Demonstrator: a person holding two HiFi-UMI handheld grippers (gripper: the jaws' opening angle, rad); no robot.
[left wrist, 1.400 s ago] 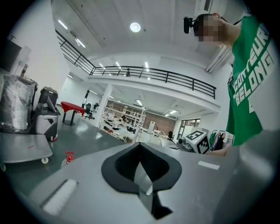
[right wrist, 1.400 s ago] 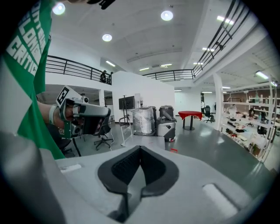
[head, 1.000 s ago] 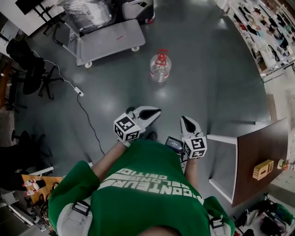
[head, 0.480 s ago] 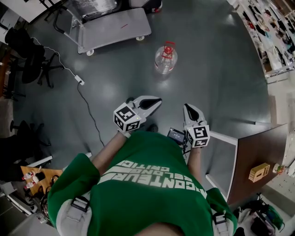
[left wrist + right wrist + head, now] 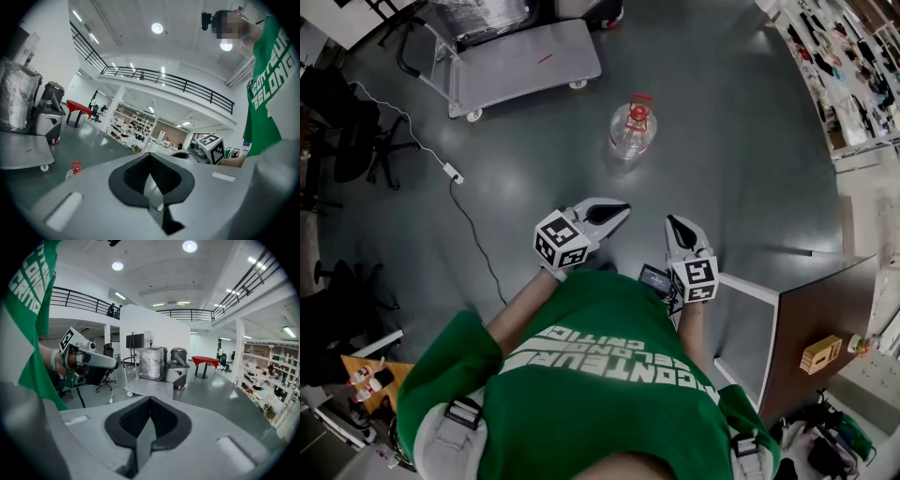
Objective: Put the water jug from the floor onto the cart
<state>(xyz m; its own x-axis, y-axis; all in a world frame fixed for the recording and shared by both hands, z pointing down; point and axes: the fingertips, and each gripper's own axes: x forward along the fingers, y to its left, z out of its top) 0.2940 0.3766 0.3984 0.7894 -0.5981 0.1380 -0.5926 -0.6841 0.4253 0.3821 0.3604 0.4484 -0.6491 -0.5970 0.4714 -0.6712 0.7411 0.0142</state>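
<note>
Person edges on toward jug (image 5: 631,129), upright on floor, cart (image 5: 525,66) beyond. Left tool (image 5: 614,212), right tool (image 5: 673,225) clenched, empty, tucked near body: jug not yet within reach.

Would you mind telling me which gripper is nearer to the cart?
Left. The left gripper is well short of the cart, on its side; the right gripper lies farther right.

left gripper (image 5: 617,211) closed, right gripper (image 5: 673,226) closed

The water jug (image 5: 631,128) stands on the floor (image 5: 731,150) ahead of me. The cart (image 5: 520,64) is beyond it, leftward; a table (image 5: 811,314) lies right.
</note>
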